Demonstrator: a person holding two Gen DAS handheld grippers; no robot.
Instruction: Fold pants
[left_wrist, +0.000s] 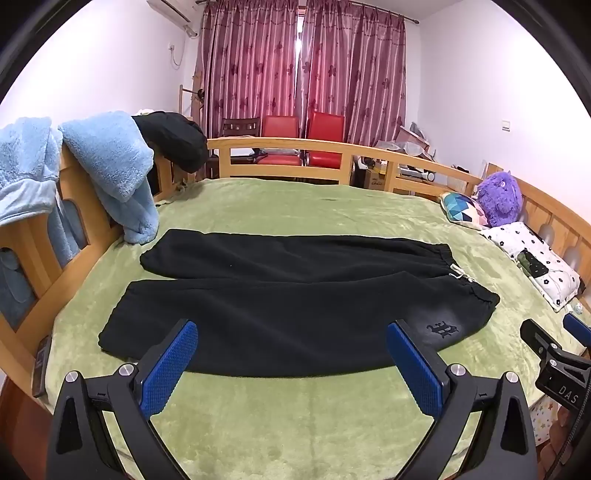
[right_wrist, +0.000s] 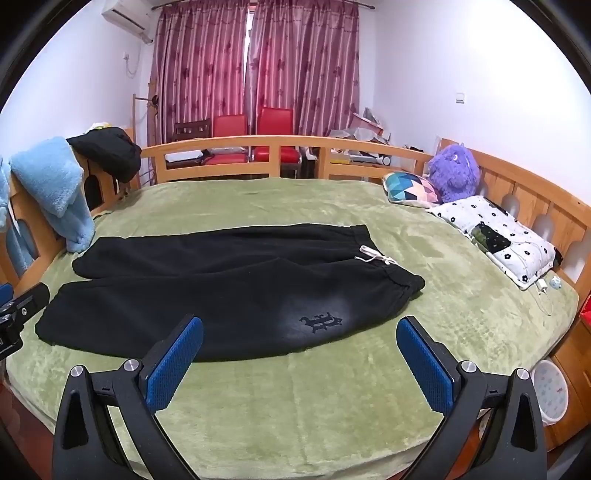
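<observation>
Black pants (left_wrist: 280, 295) (right_wrist: 229, 291) lie spread flat across the green bed cover (left_wrist: 295, 417) (right_wrist: 303, 398), legs to the left, waistband with a white drawstring (right_wrist: 375, 256) to the right. A dark logo (right_wrist: 320, 321) (left_wrist: 443, 328) marks the near leg by the waist. My left gripper (left_wrist: 291, 365) hovers open above the near edge of the near leg, nothing between its blue pads (left_wrist: 168, 373). My right gripper (right_wrist: 299, 362) is open too, just short of the pants below the logo. In the left wrist view, the right gripper (left_wrist: 550, 350) also shows at the right edge.
A wooden rail (left_wrist: 280, 147) rings the bed. Blue fleece (left_wrist: 110, 166) and a dark garment (left_wrist: 173, 140) hang on the left rail. Pillows (right_wrist: 495, 236), a purple plush (right_wrist: 454, 173) and a charger cable (right_wrist: 541, 288) sit at the right. Red chairs (right_wrist: 251, 140) stand behind.
</observation>
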